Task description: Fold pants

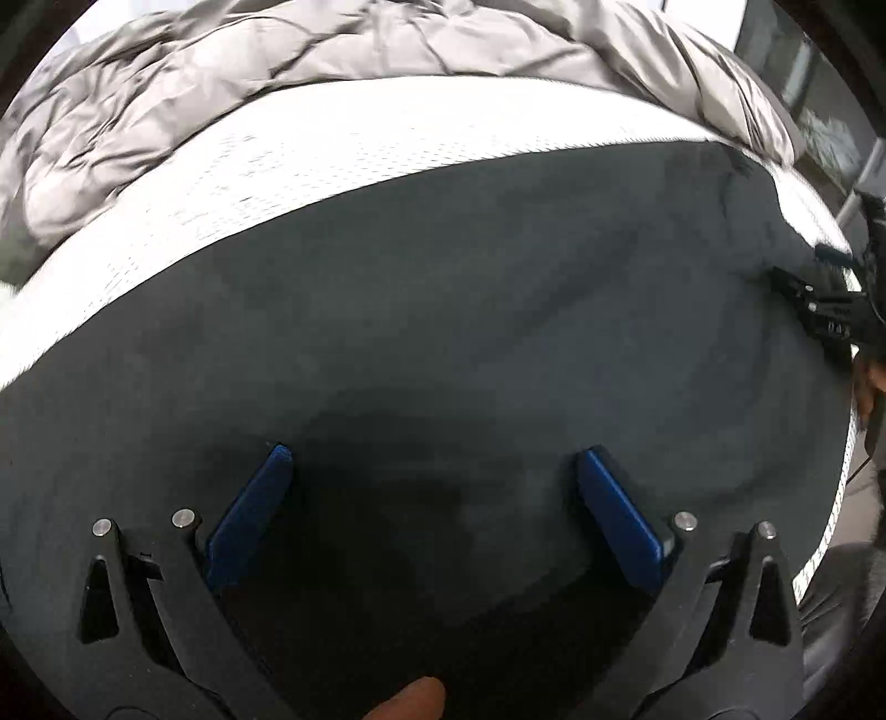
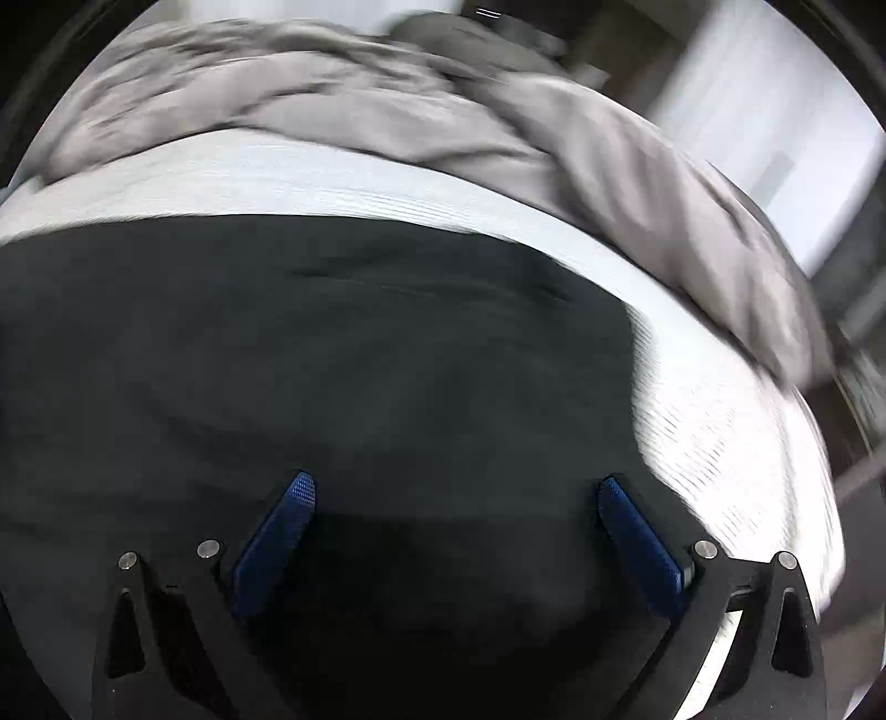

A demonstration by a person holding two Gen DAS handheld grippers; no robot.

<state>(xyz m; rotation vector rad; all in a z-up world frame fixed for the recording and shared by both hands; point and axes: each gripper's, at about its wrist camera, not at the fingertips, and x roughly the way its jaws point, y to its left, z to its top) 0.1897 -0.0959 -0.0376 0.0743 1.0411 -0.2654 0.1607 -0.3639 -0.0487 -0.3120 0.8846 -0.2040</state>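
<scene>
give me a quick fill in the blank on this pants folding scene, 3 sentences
1. The pants lying on the white mattress are ____ in colour.
2. Both the left gripper and the right gripper have their jaws ____.
3. The crumpled duvet beyond the pants is ____.

Missing words: black; open; grey

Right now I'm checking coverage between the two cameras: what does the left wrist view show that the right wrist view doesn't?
Only the left wrist view shows the right gripper at the pants' far right edge, and a fingertip at the bottom. Only the right wrist view shows the bright panel behind the bed. Both show the dark pants spread on the white mattress, the grey duvet beyond, and open blue fingers over the fabric.
</scene>
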